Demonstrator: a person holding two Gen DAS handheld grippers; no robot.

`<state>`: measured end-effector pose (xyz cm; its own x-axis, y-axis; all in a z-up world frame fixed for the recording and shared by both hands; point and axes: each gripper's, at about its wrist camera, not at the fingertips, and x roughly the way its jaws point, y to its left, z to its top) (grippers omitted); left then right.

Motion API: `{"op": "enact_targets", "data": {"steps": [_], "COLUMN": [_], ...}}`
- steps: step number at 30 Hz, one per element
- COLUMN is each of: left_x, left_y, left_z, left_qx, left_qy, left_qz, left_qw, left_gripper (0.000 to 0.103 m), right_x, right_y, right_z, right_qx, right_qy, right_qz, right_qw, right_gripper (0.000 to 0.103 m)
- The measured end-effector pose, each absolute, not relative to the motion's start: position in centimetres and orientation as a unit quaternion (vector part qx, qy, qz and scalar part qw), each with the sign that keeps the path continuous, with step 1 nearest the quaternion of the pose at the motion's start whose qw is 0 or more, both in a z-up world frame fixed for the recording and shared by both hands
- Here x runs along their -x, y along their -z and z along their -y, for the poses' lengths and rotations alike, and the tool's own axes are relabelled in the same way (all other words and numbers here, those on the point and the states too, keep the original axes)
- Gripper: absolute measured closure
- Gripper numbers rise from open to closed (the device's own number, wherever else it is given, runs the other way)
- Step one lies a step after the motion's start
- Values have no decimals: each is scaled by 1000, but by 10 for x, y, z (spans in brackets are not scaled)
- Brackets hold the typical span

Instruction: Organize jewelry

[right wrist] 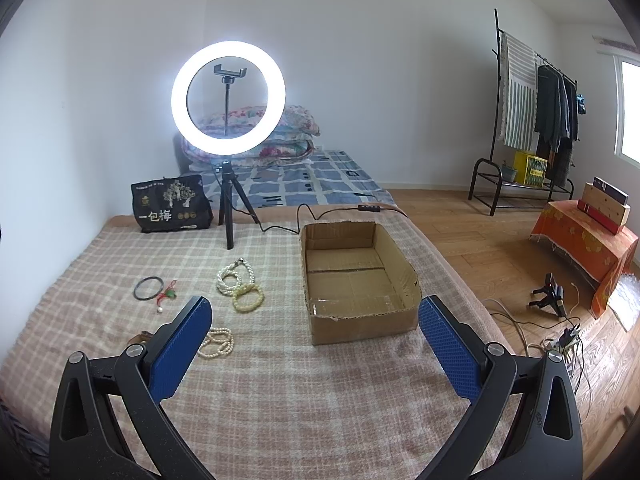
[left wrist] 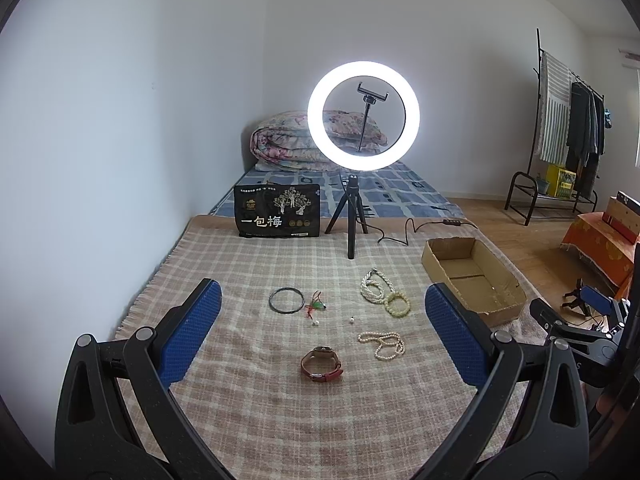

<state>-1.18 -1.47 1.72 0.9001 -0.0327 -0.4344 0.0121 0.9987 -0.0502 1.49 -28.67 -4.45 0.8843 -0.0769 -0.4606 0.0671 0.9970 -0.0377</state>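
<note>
Jewelry lies on a checked blanket (left wrist: 248,380). In the left wrist view I see a red-strap watch (left wrist: 321,365), a pearl strand (left wrist: 383,343), a yellow bead bracelet (left wrist: 398,303), a white pearl necklace (left wrist: 374,285), a dark bangle (left wrist: 286,300), a green and red charm (left wrist: 316,305) and a small pearl earring (left wrist: 352,320). An open, empty cardboard box (right wrist: 356,276) stands to the right. My left gripper (left wrist: 322,332) is open above the watch. My right gripper (right wrist: 316,344) is open, empty, before the box; the pearl strand (right wrist: 218,342) lies by its left finger.
A lit ring light on a tripod (left wrist: 362,120) and a black snack bag (left wrist: 278,211) stand at the blanket's far edge, its cable (right wrist: 320,212) trailing behind the box. A folded quilt (left wrist: 288,142) lies beyond. Wooden floor with cables (right wrist: 560,340) is to the right.
</note>
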Motion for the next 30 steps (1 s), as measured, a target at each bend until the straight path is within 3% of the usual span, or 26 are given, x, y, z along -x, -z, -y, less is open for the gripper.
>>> {"op": "enact_targets", "data": {"steps": [30], "left_x": [12], "left_y": [-13], "left_z": [20], "left_qx": [22], "left_qy": [11], "left_qz": [-228], "left_qw": [973], "left_gripper": [0], "right_x": [-21], "right_y": [51], "right_z": [277], "right_qx": [22], "right_qy": [34], "right_qz": [-248], "right_qw": [968], "right_gripper": [0]}}
